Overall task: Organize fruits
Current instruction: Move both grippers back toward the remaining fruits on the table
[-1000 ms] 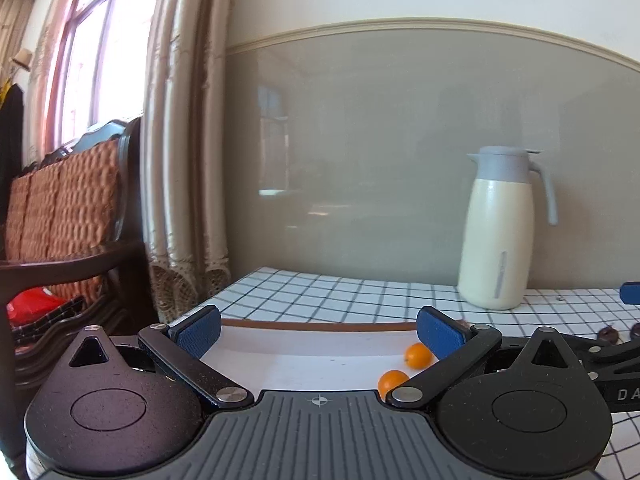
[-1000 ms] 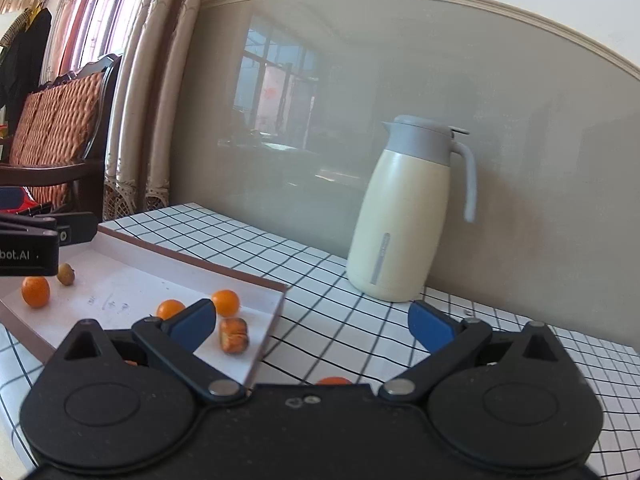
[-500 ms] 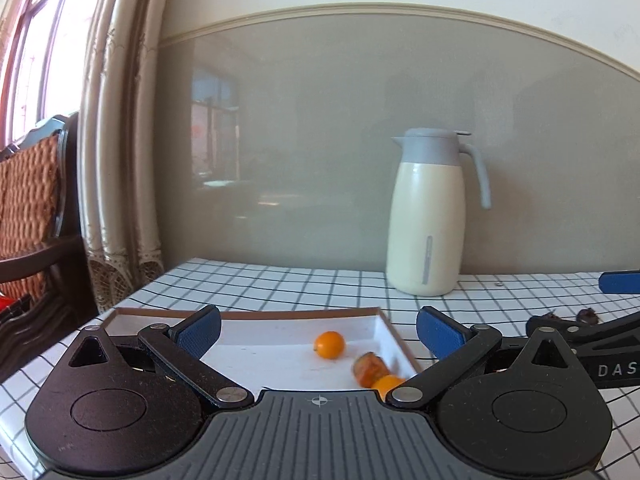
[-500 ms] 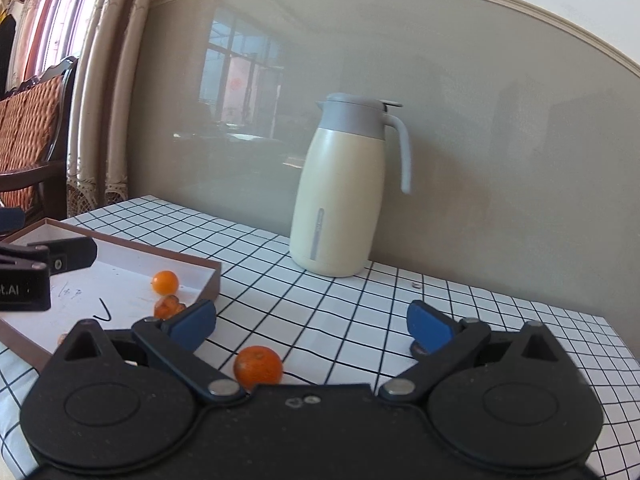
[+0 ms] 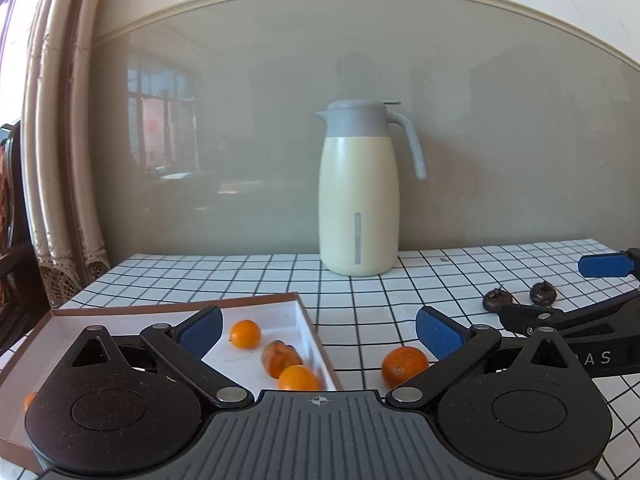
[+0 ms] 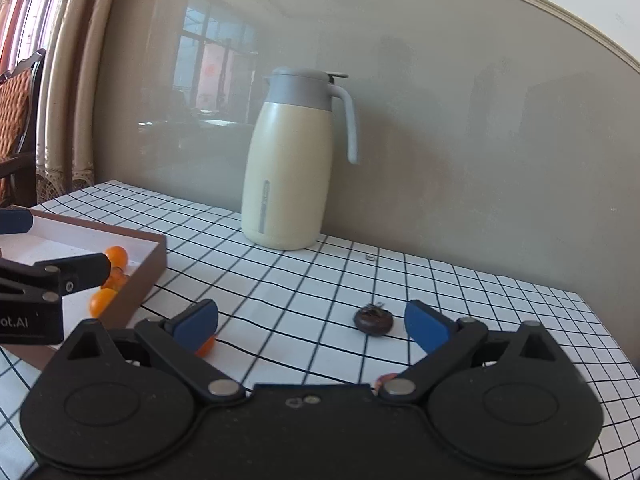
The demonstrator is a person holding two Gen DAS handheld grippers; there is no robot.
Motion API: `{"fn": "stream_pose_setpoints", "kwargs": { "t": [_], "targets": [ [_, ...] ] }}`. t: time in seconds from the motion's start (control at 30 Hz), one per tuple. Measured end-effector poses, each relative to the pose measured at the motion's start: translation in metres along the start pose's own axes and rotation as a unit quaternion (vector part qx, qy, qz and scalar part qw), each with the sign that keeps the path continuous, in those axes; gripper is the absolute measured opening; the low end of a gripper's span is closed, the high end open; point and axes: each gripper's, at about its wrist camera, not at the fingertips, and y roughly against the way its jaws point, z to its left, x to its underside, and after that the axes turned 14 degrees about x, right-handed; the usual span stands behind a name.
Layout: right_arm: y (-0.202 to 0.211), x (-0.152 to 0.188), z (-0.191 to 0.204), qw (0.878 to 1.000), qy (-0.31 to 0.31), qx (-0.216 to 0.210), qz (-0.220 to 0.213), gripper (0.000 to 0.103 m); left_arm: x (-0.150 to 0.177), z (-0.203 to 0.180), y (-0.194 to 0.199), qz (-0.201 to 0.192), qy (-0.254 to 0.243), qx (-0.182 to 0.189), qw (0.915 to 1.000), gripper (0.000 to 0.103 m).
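A brown-rimmed white tray (image 5: 298,304) (image 6: 154,258) lies at the left of the checked table and holds small orange fruits (image 5: 245,334) (image 6: 117,255) and a shrivelled orange piece (image 5: 280,354). One orange mandarin (image 5: 404,365) (image 6: 206,346) lies on the cloth just right of the tray. Two dark, dried fruits (image 5: 496,299) lie further right; one of them (image 6: 374,320) sits ahead of my right gripper (image 6: 311,324). My left gripper (image 5: 318,330) hovers open over the tray's right edge. Both grippers hold nothing.
A cream thermos jug (image 5: 358,188) (image 6: 294,160) with a grey lid stands at the back against the grey wall panel. A curtain (image 5: 60,160) and a wooden chair (image 6: 20,120) are at the left. The table's right edge (image 6: 612,340) is close.
Both grippers have swung to the right: the tray slid left in both views, and the mandarin and dark fruits came into view. Both stay open.
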Motion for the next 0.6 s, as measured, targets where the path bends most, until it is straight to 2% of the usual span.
{"fn": "stream_pose_setpoints", "kwargs": {
  "t": [0.33, 0.37, 0.47, 0.6],
  "targets": [
    [-0.018, 0.018, -0.039, 0.999, -0.01, 0.028, 0.032, 0.09, 0.002, -0.035, -0.028, 0.03, -0.012, 0.021, 0.9993, 0.102],
    [-0.021, 0.021, -0.042, 0.999, -0.01, 0.029, 0.037, 0.089, 0.002, -0.038, -0.031, 0.033, -0.013, 0.023, 0.9991, 0.1],
    [-0.029, 0.029, -0.046, 0.998, -0.004, 0.032, 0.05, 0.085, 0.003, -0.047, -0.04, 0.047, -0.019, 0.028, 0.9983, 0.084],
    [-0.038, 0.038, -0.049, 0.997, 0.003, 0.031, 0.065, 0.078, 0.005, -0.055, -0.05, 0.06, -0.018, 0.024, 0.9978, 0.081]
  ]
}}
